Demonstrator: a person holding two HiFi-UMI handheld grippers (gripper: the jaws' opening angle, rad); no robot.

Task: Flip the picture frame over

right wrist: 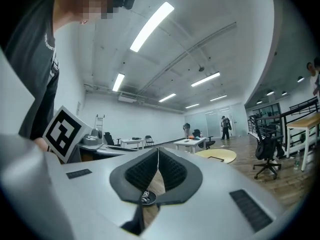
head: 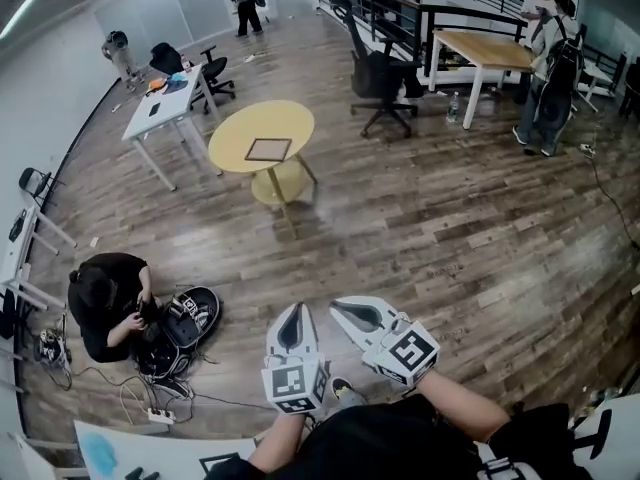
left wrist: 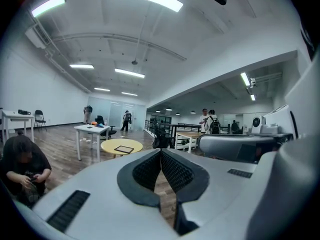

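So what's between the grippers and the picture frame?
Only bare wood floor, per the head view; the picture frame lies on the yellow table, far ahead of the left gripper and right gripper.

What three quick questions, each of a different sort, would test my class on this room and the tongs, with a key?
1. True or false: the picture frame lies flat on the round yellow table.
2. The left tongs are: A open; B shut on the frame; C shut, empty.
3. Fill in: the crouching person is on the head view's ____ side.
Key: 1 true; 2 C; 3 left.
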